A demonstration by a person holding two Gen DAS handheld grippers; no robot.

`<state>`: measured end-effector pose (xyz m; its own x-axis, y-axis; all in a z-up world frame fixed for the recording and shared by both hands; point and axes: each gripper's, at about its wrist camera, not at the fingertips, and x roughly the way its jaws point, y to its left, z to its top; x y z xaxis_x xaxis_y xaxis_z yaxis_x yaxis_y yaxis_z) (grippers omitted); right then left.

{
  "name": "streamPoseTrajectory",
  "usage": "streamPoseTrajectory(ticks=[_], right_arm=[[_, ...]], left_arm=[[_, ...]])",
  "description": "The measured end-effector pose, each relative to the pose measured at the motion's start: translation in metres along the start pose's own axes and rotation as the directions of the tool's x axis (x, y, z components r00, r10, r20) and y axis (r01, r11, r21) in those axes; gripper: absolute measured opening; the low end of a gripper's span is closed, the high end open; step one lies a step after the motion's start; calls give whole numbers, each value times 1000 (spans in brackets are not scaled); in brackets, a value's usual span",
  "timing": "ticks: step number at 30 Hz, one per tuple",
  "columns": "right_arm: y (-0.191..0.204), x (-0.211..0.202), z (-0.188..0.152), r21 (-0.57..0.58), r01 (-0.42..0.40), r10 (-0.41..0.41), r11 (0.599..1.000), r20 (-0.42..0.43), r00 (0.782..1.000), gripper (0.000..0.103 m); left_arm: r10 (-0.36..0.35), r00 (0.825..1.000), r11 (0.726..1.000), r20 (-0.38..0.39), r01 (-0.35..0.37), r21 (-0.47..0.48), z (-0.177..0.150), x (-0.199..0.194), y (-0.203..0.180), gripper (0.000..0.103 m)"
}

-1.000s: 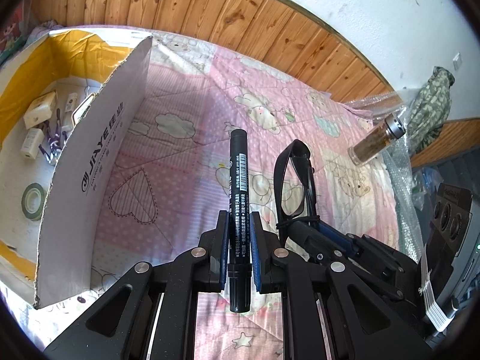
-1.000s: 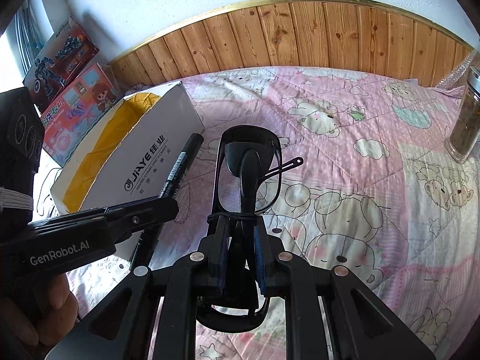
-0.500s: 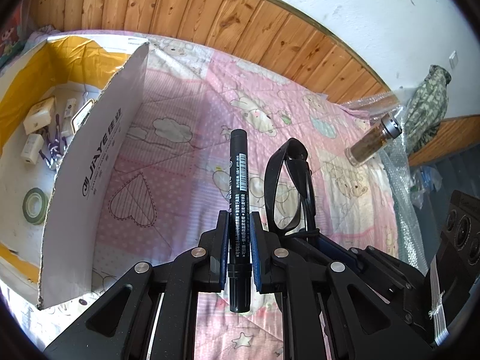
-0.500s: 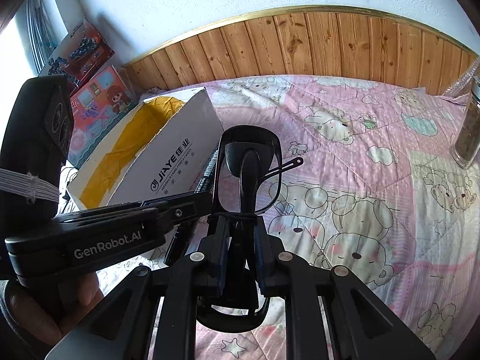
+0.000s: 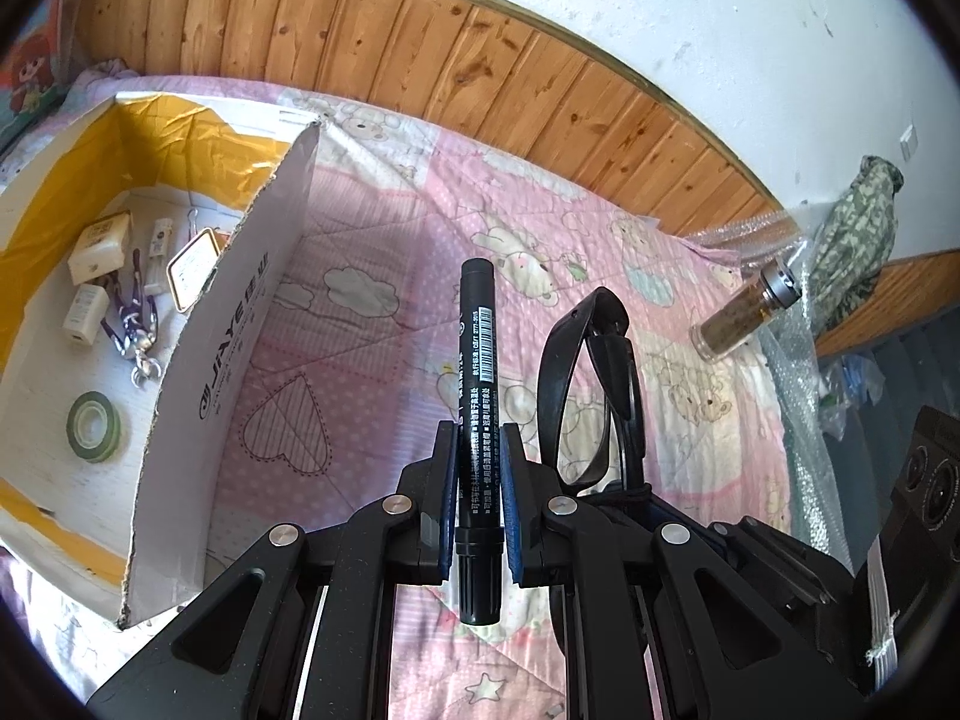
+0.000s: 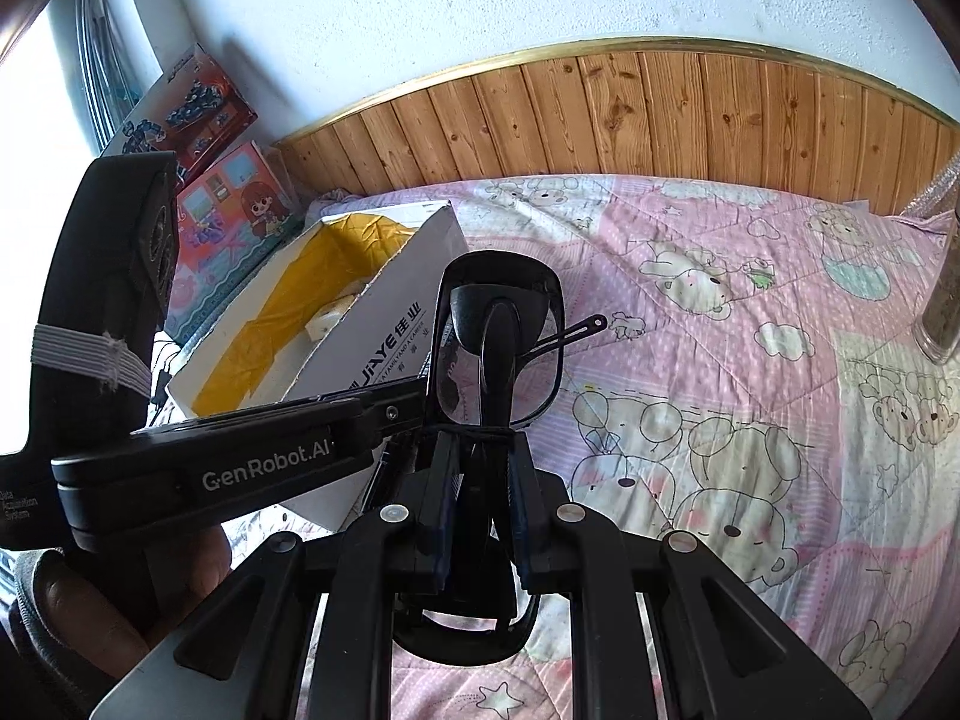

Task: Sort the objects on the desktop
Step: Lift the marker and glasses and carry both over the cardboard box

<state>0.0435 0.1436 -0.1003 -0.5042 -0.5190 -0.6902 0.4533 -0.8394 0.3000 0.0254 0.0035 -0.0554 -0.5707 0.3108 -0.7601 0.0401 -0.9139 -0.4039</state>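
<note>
My left gripper is shut on a black marker pen that stands upright between the jaws, above the pink quilt and just right of the cardboard box. My right gripper is shut on black folded glasses, held just right of the left gripper; the glasses also show in the left wrist view. The open box holds small white items, a keychain and a green tape roll. The box also shows in the right wrist view, behind the left gripper's body.
A glass jar with a metal lid lies on the quilt at the right, next to bubble wrap and a camouflage cloth. Wood panelling runs along the far wall. Toy boxes lean at the left wall.
Both grippers have risen and shifted left toward the box, still holding the marker and the glasses. More of the box's inside shows in the left wrist view.
</note>
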Motion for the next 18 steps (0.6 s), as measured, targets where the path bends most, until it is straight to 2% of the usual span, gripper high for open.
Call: streamPoseTrajectory(ticks=[18], right_arm=[[4,4,0,5,-12,12,1000,-6,1000,17]], left_arm=[[-14,999,999,31,15,-36,9,-14,11,13]])
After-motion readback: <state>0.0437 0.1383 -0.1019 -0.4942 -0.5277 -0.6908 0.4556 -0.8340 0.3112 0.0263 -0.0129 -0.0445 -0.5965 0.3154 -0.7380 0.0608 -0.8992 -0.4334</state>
